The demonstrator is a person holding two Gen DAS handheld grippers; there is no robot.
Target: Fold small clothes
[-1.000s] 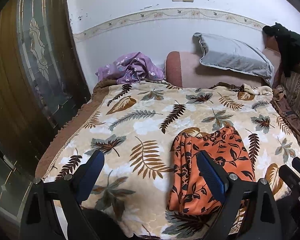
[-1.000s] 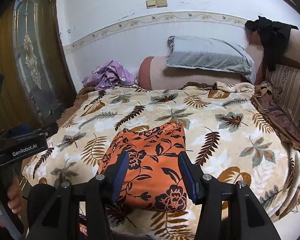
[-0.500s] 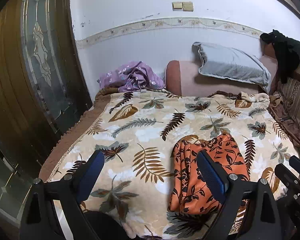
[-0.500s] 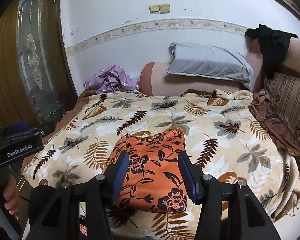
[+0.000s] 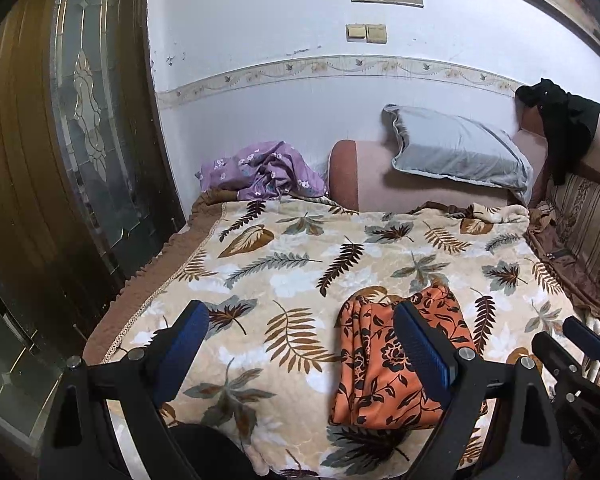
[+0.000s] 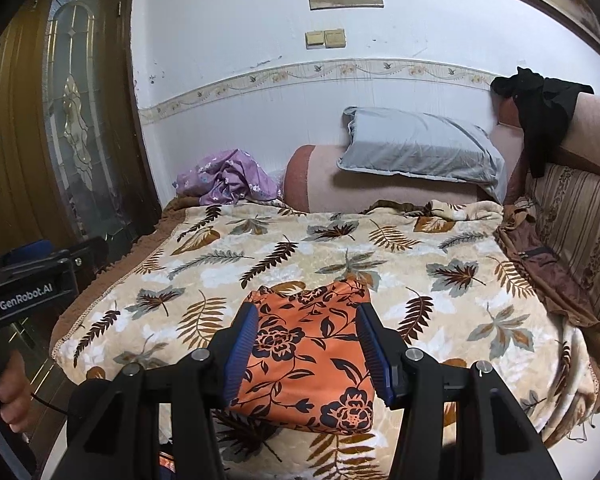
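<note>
Both grippers are pulling up and back vs 1 s ago: more wall, the switches and a picture frame are showing at the top of both views now, and the orange cloth [image 6: 308,356] is sitting lower and smaller in frame. The cloth itself isn't moving between frames.

Left gripper [image 5: 300,354] is released, jaws spread wide, nothing between them, hovering over the leaf-print blanket [image 5: 300,264] w/ the cloth just beside its right finger. Right gripper [image 6: 306,350] is also released, jaws apart, hanging above the cloth and framing it, apparently not touching. In the right view the left gripper's handle [image 6: 24,292] is showing at the left edge, held by the person's hand [image 6: 10,396].

The cloth is lying on the blanket near the front edge of the bed, as a compact rectangle, layered edges stacked on its left side.

Read: the fold on this piece looks done, and both claws are backing off. Prob next is another item; the purple cloth [image 5: 260,172] is bunched at the far left by the wall, and a black garment [image 5: 564,128] is draped over the sofa back. Can't tell which.
</note>
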